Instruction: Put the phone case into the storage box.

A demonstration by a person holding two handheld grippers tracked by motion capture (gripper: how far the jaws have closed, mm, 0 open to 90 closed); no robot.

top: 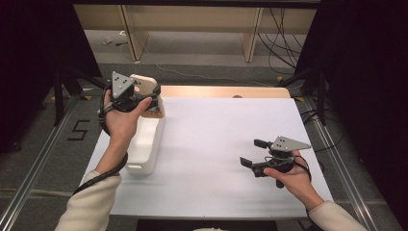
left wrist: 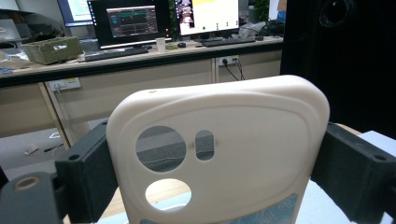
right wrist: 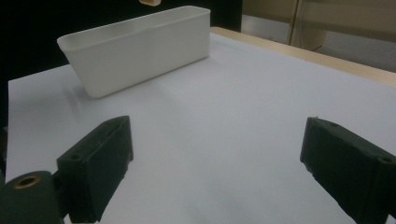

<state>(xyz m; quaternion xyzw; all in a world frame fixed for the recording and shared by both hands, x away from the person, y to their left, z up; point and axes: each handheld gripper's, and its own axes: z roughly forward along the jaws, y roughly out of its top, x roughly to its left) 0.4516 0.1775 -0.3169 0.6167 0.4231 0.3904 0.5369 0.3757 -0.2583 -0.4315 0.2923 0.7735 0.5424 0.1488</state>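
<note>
A cream phone case with round camera holes stands upright between the jaws of my left gripper, which is shut on its two sides. In the high view the left gripper holds the phone case in the air over the far end of a long white bin. My right gripper hovers low over the white table sheet at the right, open, with nothing between its jaws. In the right gripper view the right gripper points across the sheet towards the white bin.
The white sheet covers most of the table; a wooden strip shows along the far edge. Black curtains flank both sides. Desk legs and cables lie on the floor beyond. Monitors stand on a desk behind the case.
</note>
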